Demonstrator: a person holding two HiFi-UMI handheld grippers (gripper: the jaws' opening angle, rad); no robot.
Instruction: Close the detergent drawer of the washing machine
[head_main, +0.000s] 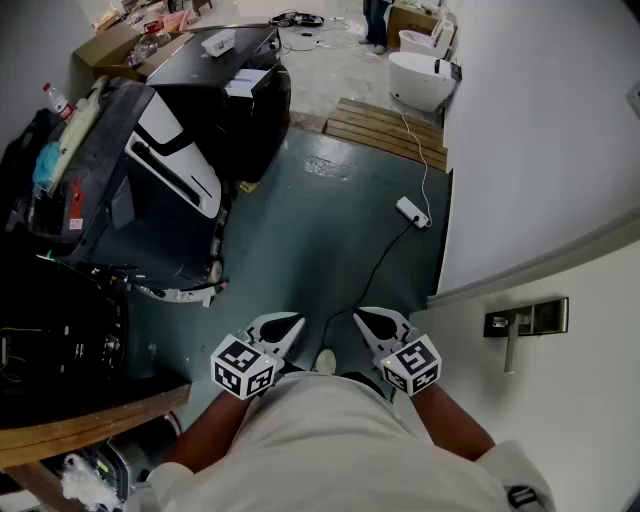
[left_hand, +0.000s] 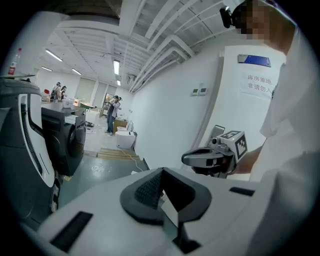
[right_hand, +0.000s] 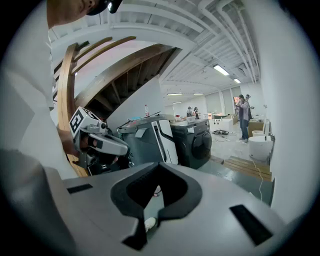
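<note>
Both grippers are held close to the person's body, above the teal floor (head_main: 330, 240). My left gripper (head_main: 290, 322) and right gripper (head_main: 365, 318) each have their jaws together and hold nothing. In the left gripper view my own shut jaws (left_hand: 162, 190) fill the foreground, with the right gripper (left_hand: 207, 160) beside them. In the right gripper view the shut jaws (right_hand: 157, 187) point towards a grey washing machine (right_hand: 150, 140) and a black one (right_hand: 197, 137). These machines (head_main: 130, 190) (head_main: 235, 95) stand well away at the left. I cannot make out a detergent drawer.
A white wall with a metal door handle (head_main: 525, 320) is at the right. A power strip (head_main: 412, 211) with its cable lies on the floor ahead. Beyond are a wooden pallet (head_main: 385, 130) and a white toilet (head_main: 420, 78). A wooden table edge (head_main: 90, 425) is at the lower left.
</note>
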